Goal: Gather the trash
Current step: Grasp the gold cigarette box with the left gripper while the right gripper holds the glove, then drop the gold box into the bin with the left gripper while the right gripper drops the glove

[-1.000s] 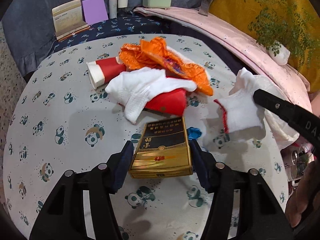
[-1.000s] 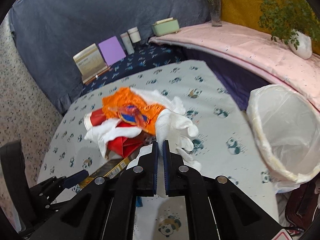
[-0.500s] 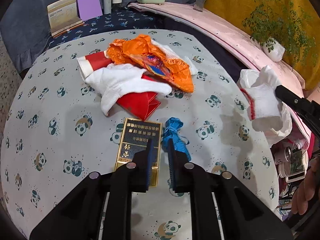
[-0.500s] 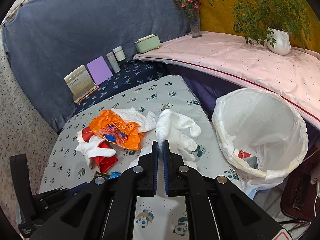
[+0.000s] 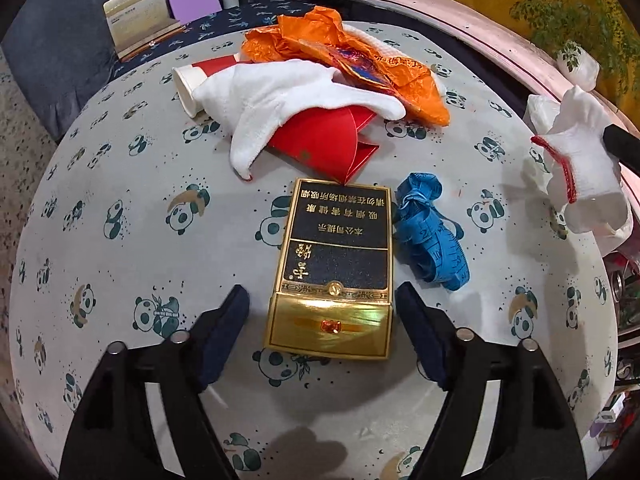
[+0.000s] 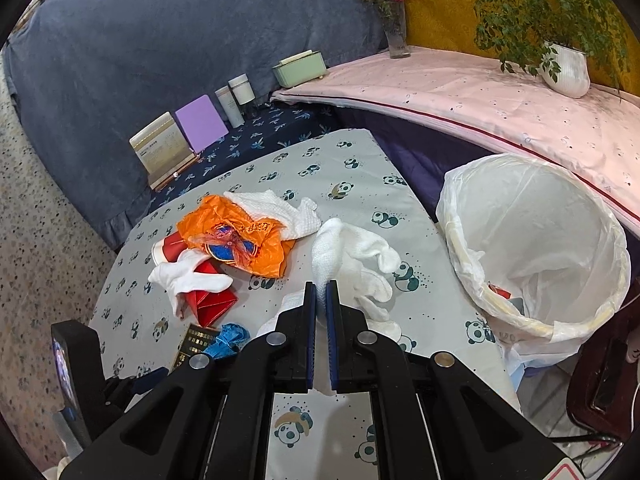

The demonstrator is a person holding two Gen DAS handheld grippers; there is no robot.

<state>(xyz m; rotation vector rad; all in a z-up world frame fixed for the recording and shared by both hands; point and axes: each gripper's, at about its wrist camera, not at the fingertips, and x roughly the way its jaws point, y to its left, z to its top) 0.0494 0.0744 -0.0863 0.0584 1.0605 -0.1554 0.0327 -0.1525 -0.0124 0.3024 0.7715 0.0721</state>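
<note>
A gold and black box [image 5: 332, 280] lies flat on the panda-print tablecloth [image 5: 120, 220]. My left gripper [image 5: 322, 320] straddles its near gold end with jaws opening, and the pads stand clear of its sides. A blue tape measure [image 5: 430, 232] is coiled just right of the box. Beyond them lie a red envelope [image 5: 328, 144], a white glove [image 5: 288, 100], an orange wrapper [image 5: 352, 60] and a paper cup [image 5: 188, 88]. My right gripper [image 6: 321, 292] is shut on a second white glove [image 6: 352, 256], which hangs above the table left of the lined bin [image 6: 532, 240].
The bin with its white bag stands off the table's right edge and has some scraps at the bottom. A pink-covered ledge [image 6: 500, 96] carries a potted plant [image 6: 564, 68] and a flower vase [image 6: 396, 36]. Cards and jars [image 6: 236, 96] stand at the back.
My left gripper narrowed its jaws above the box, then sank and spread them on either side of it. The right gripper carried the glove towards the bin, which now fills more of its view.
</note>
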